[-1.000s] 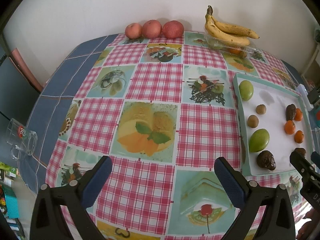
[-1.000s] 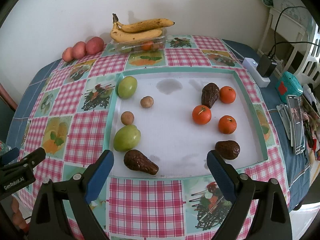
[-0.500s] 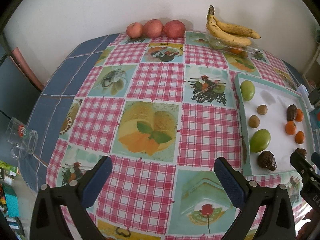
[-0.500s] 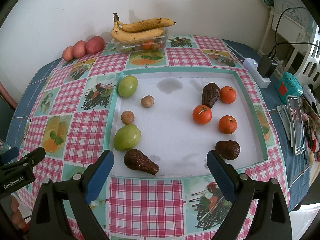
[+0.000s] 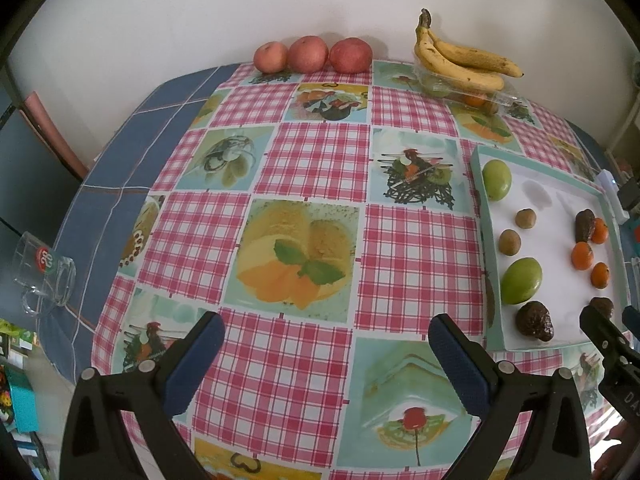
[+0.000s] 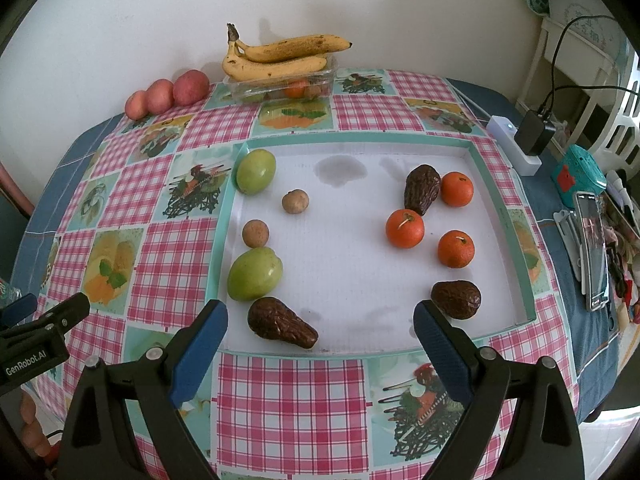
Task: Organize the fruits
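A white tray with a teal rim lies on the checked tablecloth. It holds two green fruits, two small brown round fruits, three dark avocados and three oranges. Three red apples and bananas on a clear box sit at the back. My right gripper is open and empty over the tray's near edge. My left gripper is open and empty over the cloth, left of the tray.
A glass mug lies on the blue cloth at the far left. A white power strip with a charger, a teal box and a phone sit right of the tray. The wall is close behind the table.
Both views have shifted very slightly; the fruits have not moved and both grippers stay open.
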### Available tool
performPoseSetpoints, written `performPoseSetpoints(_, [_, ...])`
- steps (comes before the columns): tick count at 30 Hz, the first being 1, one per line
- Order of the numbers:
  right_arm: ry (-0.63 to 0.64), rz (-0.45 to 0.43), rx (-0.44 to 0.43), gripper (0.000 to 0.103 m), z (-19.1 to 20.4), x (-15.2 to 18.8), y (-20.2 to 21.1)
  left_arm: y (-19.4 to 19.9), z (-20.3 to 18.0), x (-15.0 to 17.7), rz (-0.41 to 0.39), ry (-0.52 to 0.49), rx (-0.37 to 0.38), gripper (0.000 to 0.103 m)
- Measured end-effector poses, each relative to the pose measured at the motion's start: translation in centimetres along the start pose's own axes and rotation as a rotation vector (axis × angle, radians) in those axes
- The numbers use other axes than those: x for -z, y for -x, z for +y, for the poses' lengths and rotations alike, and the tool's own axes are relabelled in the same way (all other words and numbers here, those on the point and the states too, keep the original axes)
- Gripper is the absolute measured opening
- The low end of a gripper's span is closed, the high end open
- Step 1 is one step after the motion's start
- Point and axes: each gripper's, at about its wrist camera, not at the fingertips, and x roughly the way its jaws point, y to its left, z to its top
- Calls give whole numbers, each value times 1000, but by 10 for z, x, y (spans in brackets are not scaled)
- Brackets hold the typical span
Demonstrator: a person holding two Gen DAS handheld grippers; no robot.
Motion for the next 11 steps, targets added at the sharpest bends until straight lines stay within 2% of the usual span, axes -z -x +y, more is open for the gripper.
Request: performPoseSetpoints(11, [12, 2, -4, 94, 0, 0, -1, 3, 1, -1, -14, 1, -11, 103])
